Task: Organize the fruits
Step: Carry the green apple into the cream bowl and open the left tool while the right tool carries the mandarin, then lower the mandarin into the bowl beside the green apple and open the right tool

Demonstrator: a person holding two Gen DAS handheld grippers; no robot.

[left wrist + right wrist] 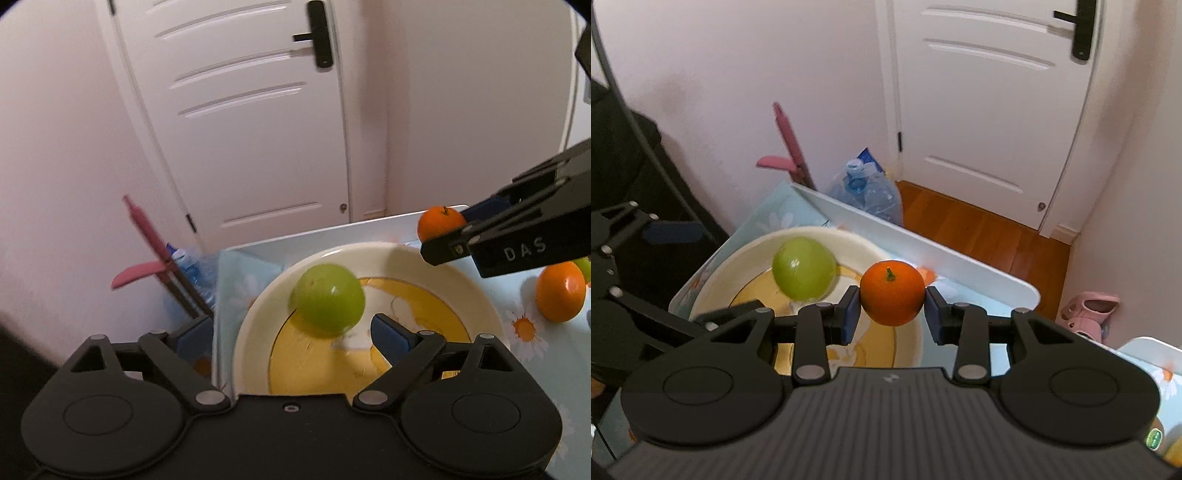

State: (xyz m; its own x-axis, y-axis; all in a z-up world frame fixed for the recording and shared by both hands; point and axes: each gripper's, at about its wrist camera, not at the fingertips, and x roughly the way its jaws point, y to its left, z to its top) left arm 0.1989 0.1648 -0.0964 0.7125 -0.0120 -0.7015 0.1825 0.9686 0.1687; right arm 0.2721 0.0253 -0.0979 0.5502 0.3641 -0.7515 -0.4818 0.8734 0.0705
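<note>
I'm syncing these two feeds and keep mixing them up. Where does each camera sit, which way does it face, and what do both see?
Left wrist: on the left gripper, looking down at the bowl holding the green fruit; its own jaws stand open, and the right gripper enters from the right.
Right wrist: on the right gripper, facing the door; its jaws are shut on the orange, the left gripper at the left edge.
Shared: bowl, green fruit, orange, door, pink handle.

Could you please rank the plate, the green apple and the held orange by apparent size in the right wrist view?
1. plate
2. Green apple and held orange: they look alike, and the orange is nearer, so unranked.
</note>
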